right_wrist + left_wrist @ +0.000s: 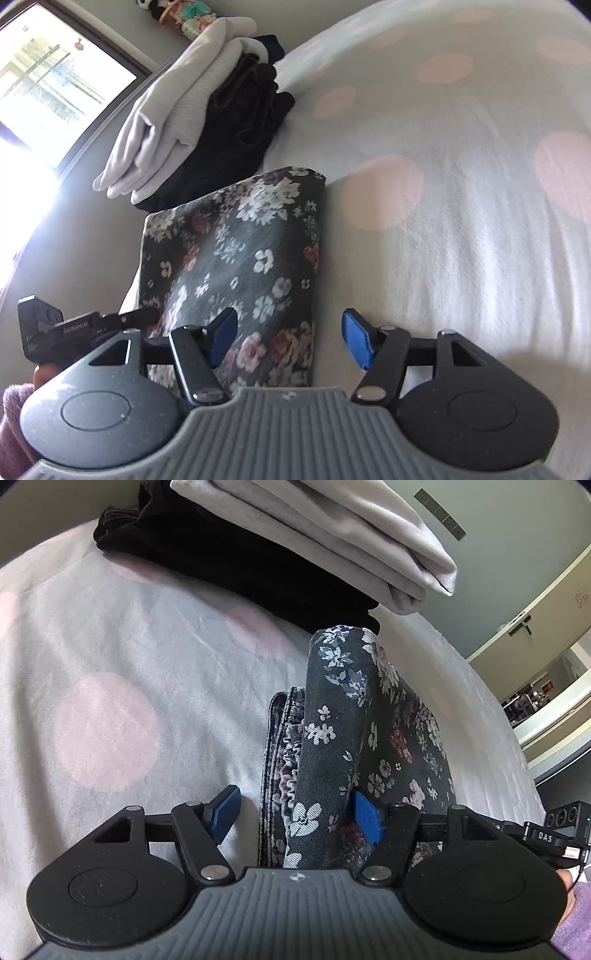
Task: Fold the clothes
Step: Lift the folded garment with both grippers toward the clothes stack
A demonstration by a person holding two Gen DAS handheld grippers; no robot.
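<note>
A folded dark floral garment (343, 731) (236, 258) lies on the bed sheet (110, 646) (461, 240). My left gripper (295, 816) is open and straddles the garment's near end; a raised fold of fabric stands between its blue pads (365, 821). My right gripper (290, 338) is open too. It sits at the garment's right edge, with one pad (221, 336) over the fabric and the other over the bare sheet. Each gripper shows in the other's view: the left gripper (55, 326) and the right gripper (554, 832).
A stack of folded clothes lies just beyond the floral garment: a black item (229, 561) (236, 129) with a light grey one (332, 535) (166, 122) on top. The white sheet has pink dots. A bright window (55, 85) and a doorway (546, 686) lie beyond the bed.
</note>
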